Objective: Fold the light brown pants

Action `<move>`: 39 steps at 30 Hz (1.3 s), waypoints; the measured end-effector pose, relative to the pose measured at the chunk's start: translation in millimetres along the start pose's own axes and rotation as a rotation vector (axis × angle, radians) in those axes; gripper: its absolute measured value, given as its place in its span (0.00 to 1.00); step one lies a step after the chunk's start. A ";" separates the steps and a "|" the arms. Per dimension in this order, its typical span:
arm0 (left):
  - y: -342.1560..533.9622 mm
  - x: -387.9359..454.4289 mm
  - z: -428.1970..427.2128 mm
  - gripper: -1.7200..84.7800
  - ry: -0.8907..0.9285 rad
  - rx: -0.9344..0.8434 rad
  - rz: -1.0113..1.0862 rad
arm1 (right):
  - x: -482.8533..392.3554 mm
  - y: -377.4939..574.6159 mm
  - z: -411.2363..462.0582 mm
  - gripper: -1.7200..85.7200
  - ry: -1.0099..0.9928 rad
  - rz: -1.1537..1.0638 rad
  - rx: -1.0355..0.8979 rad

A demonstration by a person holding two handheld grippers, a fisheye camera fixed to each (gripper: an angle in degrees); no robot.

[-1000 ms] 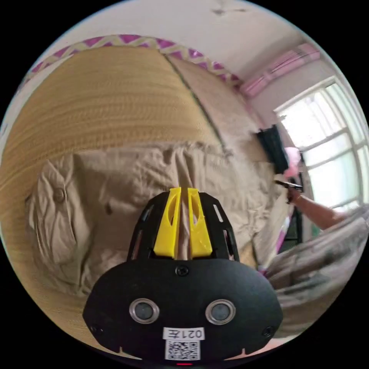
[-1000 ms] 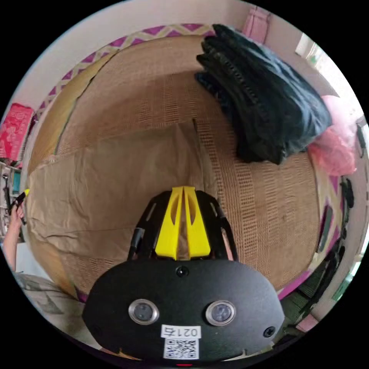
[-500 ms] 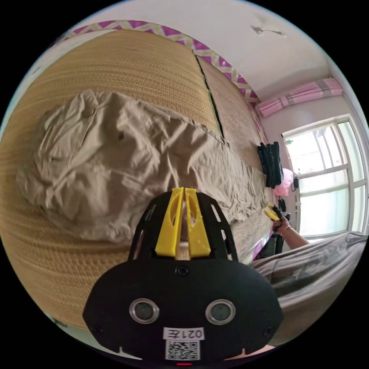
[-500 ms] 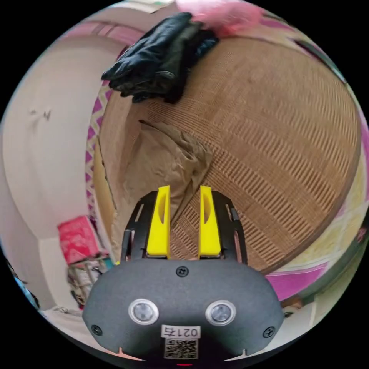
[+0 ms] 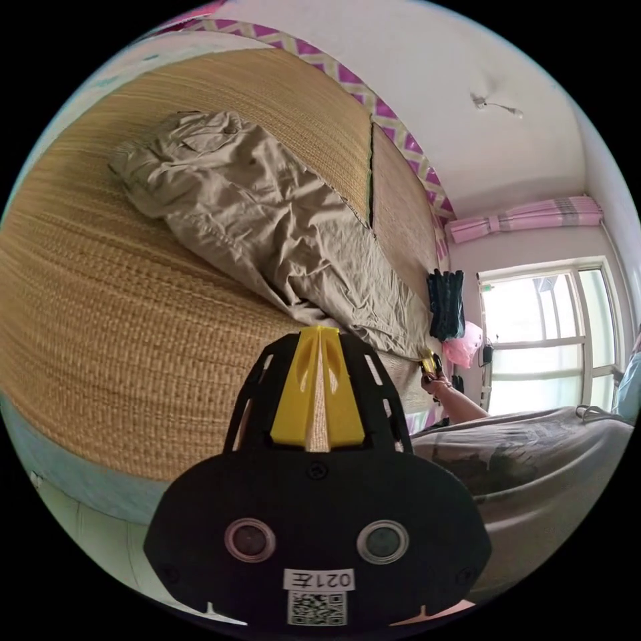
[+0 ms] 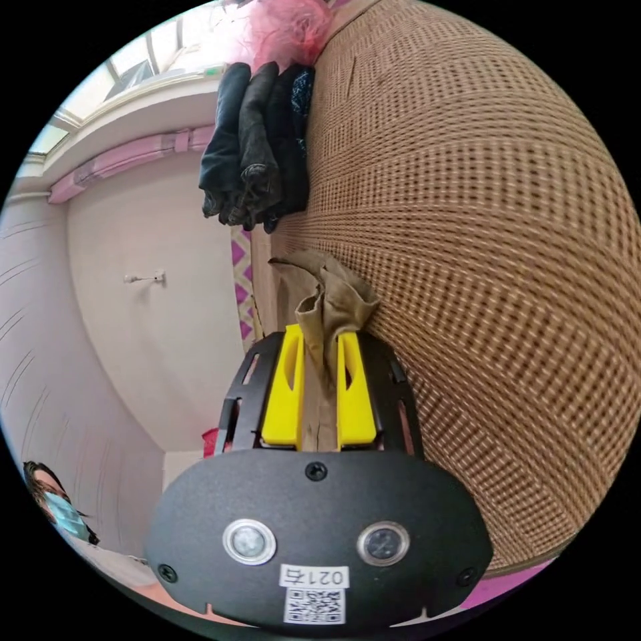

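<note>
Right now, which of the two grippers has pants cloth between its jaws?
The right gripper: light brown pants bunch between its parted yellow jaws. The left gripper has tips together, clear of the fabric.

A woven straw mat (image 5: 100, 300) covers the bed across the left half of the left gripper view, edged by a purple zigzag border (image 5: 374, 100). A stack of dark folded clothes (image 6: 257, 147) sits at the upper centre of the right gripper view, with a pink bag (image 6: 287, 30) just above it. A bright window (image 5: 547, 334) fills the right side of the left gripper view, under a pink curtain valance (image 5: 527, 217).
</note>
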State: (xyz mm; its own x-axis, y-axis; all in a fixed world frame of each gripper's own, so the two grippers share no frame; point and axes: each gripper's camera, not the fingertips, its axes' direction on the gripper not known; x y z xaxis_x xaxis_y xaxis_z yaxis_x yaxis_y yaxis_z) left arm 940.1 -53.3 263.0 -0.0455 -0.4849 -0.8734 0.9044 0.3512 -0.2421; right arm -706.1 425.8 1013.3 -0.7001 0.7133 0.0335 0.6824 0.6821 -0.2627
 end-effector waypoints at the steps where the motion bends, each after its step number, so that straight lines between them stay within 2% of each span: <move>1: 5.6 0.5 -2.5 0.01 -0.002 0.008 -0.005 | -12.8 -9.6 -2.9 0.06 0.042 -0.011 -0.027; 5: 50.3 4.7 -18.7 0.01 -0.021 0.073 -0.038 | -71.3 -30.3 -17.5 0.03 0.113 -0.128 -0.087; 8: 86.9 -1.2 -25.2 0.01 -0.014 0.109 -0.084 | -155.8 -34.3 -22.1 0.02 0.077 -0.350 -0.152; 11: 114.4 -19.8 -27.2 0.01 0.030 0.116 -0.124 | -267.1 -4.1 -2.0 0.02 0.050 -0.662 -0.264; 13: 122.0 -35.3 -28.6 0.01 0.050 0.110 -0.132 | -349.1 51.0 31.2 0.02 0.079 -0.928 -0.388; 15: 120.1 -59.8 -30.8 0.01 0.069 0.092 -0.116 | -394.4 104.1 62.2 0.02 0.132 -1.105 -0.466; 19: 97.7 -103.1 -33.5 0.01 0.099 0.031 -0.081 | -434.6 221.4 157.8 0.02 0.416 -1.381 -0.634; 25: 47.2 -162.9 -61.3 0.01 0.175 -0.037 -0.010 | -418.7 295.5 251.8 0.03 0.830 -1.445 -0.817; 28: 27.8 -184.2 -81.1 0.01 0.172 -0.048 0.035 | -457.1 290.1 234.4 0.03 0.839 -1.405 -0.775; 31: 12.1 -203.7 -91.7 0.01 0.181 -0.056 0.053 | -496.1 296.9 212.5 0.04 0.872 -1.519 -0.738; 35: -16.6 -220.5 -86.5 0.01 0.211 -0.066 0.055 | -499.8 299.7 228.7 0.08 0.986 -1.518 -0.905; 39: -47.0 -219.7 -87.2 0.01 0.262 -0.029 0.065 | -553.6 295.5 215.9 0.04 0.872 -1.543 -0.870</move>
State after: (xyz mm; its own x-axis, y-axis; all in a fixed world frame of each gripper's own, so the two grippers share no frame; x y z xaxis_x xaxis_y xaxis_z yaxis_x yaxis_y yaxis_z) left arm 870.6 106.5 429.4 -0.0995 -0.2384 -0.9661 0.8965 0.3997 -0.1910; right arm -162.3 197.8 708.9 -0.6047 -0.7746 0.1853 -0.2098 0.3794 0.9011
